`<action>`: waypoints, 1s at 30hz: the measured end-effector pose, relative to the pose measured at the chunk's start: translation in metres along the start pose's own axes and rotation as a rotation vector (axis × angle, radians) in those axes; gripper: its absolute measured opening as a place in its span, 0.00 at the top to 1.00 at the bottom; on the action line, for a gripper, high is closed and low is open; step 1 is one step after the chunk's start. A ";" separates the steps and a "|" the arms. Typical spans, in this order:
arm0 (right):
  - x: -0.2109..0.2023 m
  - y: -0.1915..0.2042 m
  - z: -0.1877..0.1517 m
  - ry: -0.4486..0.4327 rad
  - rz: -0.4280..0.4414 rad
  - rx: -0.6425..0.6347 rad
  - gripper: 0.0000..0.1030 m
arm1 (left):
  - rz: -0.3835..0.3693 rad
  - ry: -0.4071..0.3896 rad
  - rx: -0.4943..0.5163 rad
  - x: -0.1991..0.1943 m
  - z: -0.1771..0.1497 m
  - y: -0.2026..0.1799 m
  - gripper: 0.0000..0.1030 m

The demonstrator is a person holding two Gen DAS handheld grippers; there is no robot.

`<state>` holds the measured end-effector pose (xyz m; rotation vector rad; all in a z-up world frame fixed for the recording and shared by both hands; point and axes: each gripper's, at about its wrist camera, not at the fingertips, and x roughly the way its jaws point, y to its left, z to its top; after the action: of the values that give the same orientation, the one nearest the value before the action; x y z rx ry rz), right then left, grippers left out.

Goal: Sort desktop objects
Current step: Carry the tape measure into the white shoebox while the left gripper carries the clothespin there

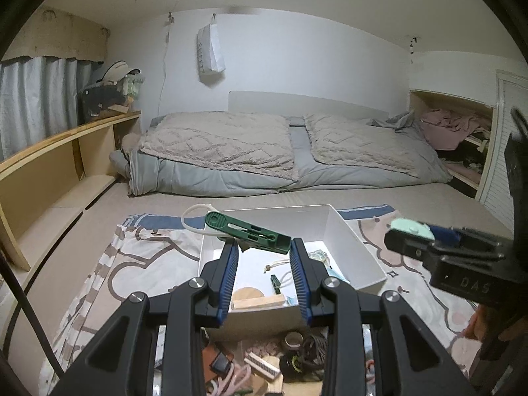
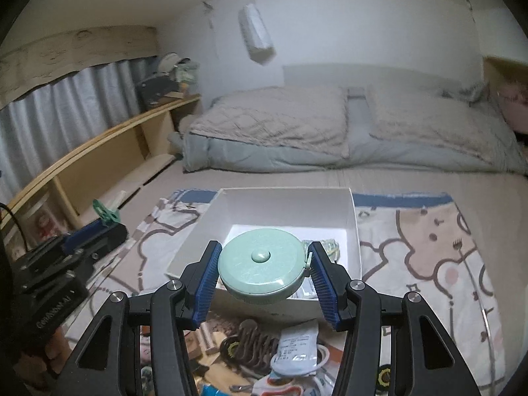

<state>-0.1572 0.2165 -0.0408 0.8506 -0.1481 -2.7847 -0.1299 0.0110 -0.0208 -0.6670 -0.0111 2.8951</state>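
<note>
My left gripper [image 1: 264, 246] is shut on a dark green clip [image 1: 247, 231], holding it crosswise above the white box [image 1: 359, 247]. My right gripper [image 2: 262, 260] is shut on a round mint-green tape measure [image 2: 260, 265], held over the near edge of the white box [image 2: 353, 217]. In the box lie a small green clip [image 1: 275, 283], a wooden block [image 1: 257, 302] and a cord [image 1: 280, 265]. The right gripper shows at the right of the left wrist view [image 1: 415, 231]. The left gripper shows at the left of the right wrist view [image 2: 99, 227].
The box stands on a patterned cloth [image 2: 429, 247] on the floor. A heap of small objects [image 2: 264, 346] lies in front of the box: tape rolls, a brush, packets, cables. A bed [image 1: 280, 151] is behind, a wooden shelf [image 1: 66, 151] on the left.
</note>
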 end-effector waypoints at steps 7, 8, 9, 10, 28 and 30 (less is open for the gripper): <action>0.045 -0.022 0.004 0.026 -0.043 0.027 0.47 | 0.007 0.008 -0.040 0.045 0.005 0.007 0.69; 0.051 -0.025 0.005 0.025 -0.052 0.025 0.47 | 0.006 0.016 -0.050 0.052 0.005 0.009 0.69; 0.056 -0.026 0.005 0.030 -0.054 0.025 0.47 | 0.007 0.025 -0.055 0.060 0.003 0.009 0.69; 0.063 -0.028 0.006 0.040 -0.056 0.026 0.47 | 0.010 0.036 -0.058 0.070 0.001 0.009 0.69; 0.154 -0.036 0.001 0.152 -0.045 0.068 0.47 | 0.051 0.118 -0.058 0.159 -0.011 0.022 0.69; 0.162 -0.035 0.001 0.165 -0.050 0.065 0.47 | 0.053 0.126 -0.067 0.166 -0.010 0.022 0.69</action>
<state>-0.2948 0.2113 -0.1324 1.1103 -0.1919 -2.7533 -0.2756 0.0163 -0.1030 -0.8727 -0.0765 2.9088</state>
